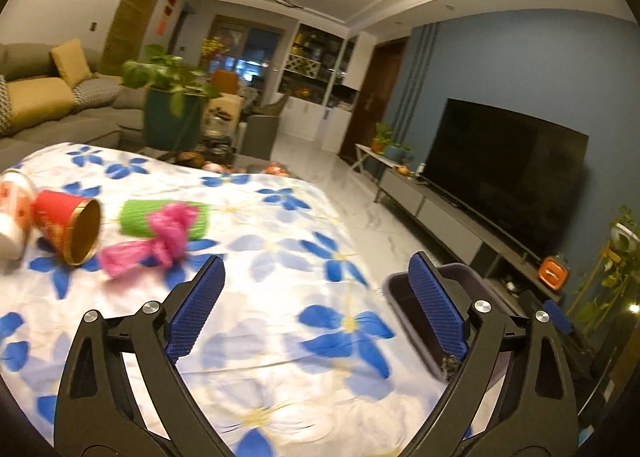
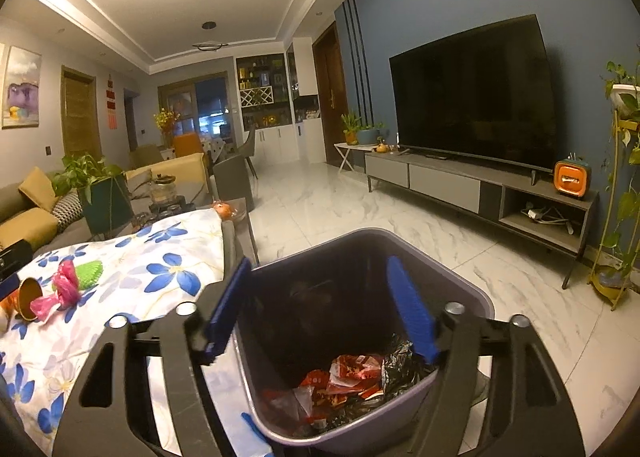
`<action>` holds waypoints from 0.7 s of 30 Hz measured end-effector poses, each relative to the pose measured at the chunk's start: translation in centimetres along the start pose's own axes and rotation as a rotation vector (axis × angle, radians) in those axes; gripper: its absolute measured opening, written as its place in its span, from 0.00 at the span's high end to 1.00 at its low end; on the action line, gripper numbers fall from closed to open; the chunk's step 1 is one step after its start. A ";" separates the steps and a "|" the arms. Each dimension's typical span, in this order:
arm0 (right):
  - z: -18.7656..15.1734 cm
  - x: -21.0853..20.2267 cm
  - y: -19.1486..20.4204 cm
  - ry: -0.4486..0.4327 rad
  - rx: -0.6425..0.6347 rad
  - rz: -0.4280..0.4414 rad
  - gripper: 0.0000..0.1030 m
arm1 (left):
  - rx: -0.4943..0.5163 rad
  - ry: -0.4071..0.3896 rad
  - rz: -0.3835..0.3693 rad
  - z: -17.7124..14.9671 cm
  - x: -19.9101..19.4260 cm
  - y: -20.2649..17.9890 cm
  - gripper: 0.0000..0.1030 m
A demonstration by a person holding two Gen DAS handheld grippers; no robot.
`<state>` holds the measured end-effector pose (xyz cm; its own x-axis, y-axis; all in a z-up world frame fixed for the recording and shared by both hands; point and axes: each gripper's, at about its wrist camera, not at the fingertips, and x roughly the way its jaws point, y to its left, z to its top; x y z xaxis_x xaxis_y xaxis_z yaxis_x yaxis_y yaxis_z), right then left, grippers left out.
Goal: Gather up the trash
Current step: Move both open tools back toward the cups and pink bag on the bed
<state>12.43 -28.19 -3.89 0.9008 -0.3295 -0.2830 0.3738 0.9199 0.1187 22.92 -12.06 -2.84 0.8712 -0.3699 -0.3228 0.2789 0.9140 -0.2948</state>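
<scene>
Between pickups, by the look of it: right gripper (image 2: 320, 309) poised over the open bin (image 2: 472, 299), fingers spread wide and holding nothing; left gripper (image 1: 316, 305) low over the flowered tablecloth (image 1: 280, 241), fingers likewise wide apart and empty. Remaining trash gathered at the far left of the table: a red paper cup (image 1: 66, 227) tipped on its side with the gold-lined mouth facing right, a crumpled pink bag (image 1: 160, 241) just beside it, a green corrugated piece (image 1: 138, 219) touching the pink bag behind, and a white container (image 1: 12, 217) at the extreme left, partly cut off and blurred. Bin on the floor just off the table's right edge, already holding red wrappers (image 2: 348, 377), clear film and dark crinkled plastic at the near side; far half still bare. Next move probably a reach leftward across the cloth for the pink bag or cup, closing squarely on soft, light material, then a carry back right over the bin rim.
</scene>
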 end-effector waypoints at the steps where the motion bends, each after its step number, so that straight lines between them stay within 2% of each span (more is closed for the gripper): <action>1: 0.0 -0.3 0.2 -0.003 -0.004 -0.003 0.25 | 0.000 -0.002 0.018 -0.1 -0.4 0.4 0.10; 2: -0.1 -0.5 0.4 -0.006 -0.007 -0.005 0.21 | 0.000 -0.004 0.036 -0.1 -0.7 0.8 0.08; 5: -0.3 -1.3 1.3 -0.015 -0.019 0.004 0.16 | -0.007 -0.013 0.091 0.0 -2.0 2.5 0.07; 12: -0.9 -2.6 4.4 -0.024 -0.045 0.061 0.15 | -0.027 -0.055 0.201 0.5 -5.3 6.8 0.06; 21: -1.5 -3.6 9.5 -0.028 -0.069 0.170 0.15 | -0.041 -0.080 0.300 0.7 -8.7 11.5 0.06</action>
<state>12.40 -17.93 -3.20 0.9557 -0.1730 -0.2382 0.2006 0.9749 0.0967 18.86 1.79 -2.82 0.9416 -0.0691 -0.3294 -0.0103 0.9723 -0.2333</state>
